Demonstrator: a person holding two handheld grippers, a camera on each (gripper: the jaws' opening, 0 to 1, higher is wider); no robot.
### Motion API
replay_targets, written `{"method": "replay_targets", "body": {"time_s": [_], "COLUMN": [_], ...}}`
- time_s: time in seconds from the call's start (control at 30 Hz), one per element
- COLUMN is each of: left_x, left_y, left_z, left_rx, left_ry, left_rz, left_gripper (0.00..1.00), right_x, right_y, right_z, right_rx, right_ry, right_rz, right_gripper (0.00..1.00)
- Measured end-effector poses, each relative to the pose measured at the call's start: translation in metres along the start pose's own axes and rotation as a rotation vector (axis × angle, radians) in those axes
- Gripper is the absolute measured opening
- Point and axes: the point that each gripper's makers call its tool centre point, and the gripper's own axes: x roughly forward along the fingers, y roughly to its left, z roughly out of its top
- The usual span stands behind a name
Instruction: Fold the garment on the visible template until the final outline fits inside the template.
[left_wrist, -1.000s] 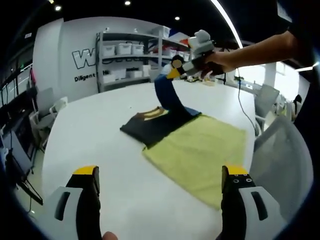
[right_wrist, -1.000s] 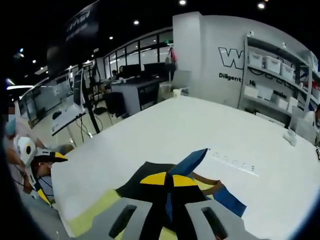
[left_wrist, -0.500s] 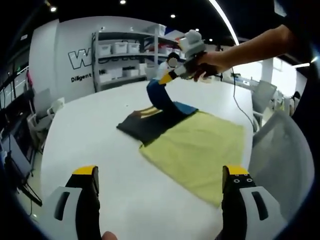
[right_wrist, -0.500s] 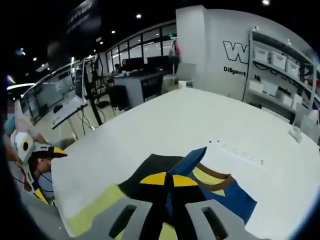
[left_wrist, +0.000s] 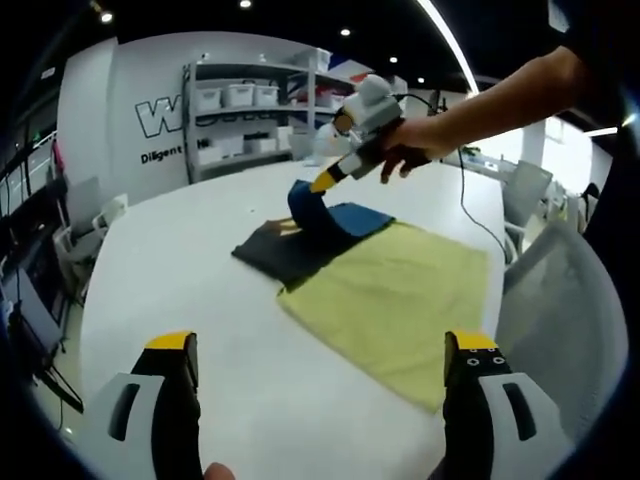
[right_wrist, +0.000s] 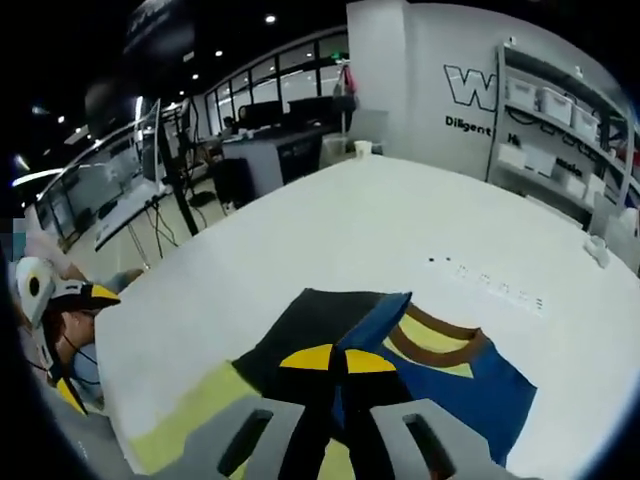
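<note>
Left gripper view first: the left gripper (left_wrist: 318, 385) hangs over the smooth white worktop (left_wrist: 190, 260) with its two grey, yellow-tipped jaws spread wide and nothing between them. Further out lies the flat yellow-green rectangular cloth template (left_wrist: 400, 300), soft and matte looking, with its far left corner covered by the dark blue and black garment (left_wrist: 300, 245). The garment is a thin, floppy knit; most of it lies flat, but one blue flap is pulled up into a curved peak. At the top of that peak is the right gripper (left_wrist: 325, 183), coming in from the right in a person's bare hand (left_wrist: 415, 140), yellow tips pinching the fabric. Behind it all there's a metal shelf rack (left_wrist: 250, 120) with white plastic bins against a white wall with big lettering.

Right gripper view: the right gripper (right_wrist: 334, 362) has its jaws pressed together on a fold of the blue cloth, which sticks up as a narrow ridge between the yellow tips. Below and beyond it the garment spreads out on the worktop (right_wrist: 400, 230), showing a yellow panel with a brown ribbed round collar (right_wrist: 435, 335). A strip of the template (right_wrist: 190, 415) peeks out on the left. The left gripper (right_wrist: 45, 310) shows at the far left edge.
</note>
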Motion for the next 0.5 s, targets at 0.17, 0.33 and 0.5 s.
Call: {"method": "replay_targets", "body": {"time_s": [0.17, 0.33, 0.5], "left_x": [-0.001, -0.002, -0.003], "left_y": [0.000, 0.001, 0.001], "left_z": [-0.002, -0.006, -0.010], "left_rx": [-0.009, -0.017, -0.019], "left_ry": [0.003, 0.013, 0.025], "left_rz": [0.005, 0.008, 0.008], "left_gripper": [0.99, 0.99, 0.99], "right_x": [0.011, 0.022, 0.031], "right_y": [0.008, 0.016, 0.025], "right_z": [-0.005, -0.012, -0.021], "right_rx": [0.041, 0.062, 0.084], "right_ry": [0.003, 0.016, 0.030], "right_rz": [0.010, 0.024, 0.040], "right_gripper": [0.00, 0.00, 0.00]}}
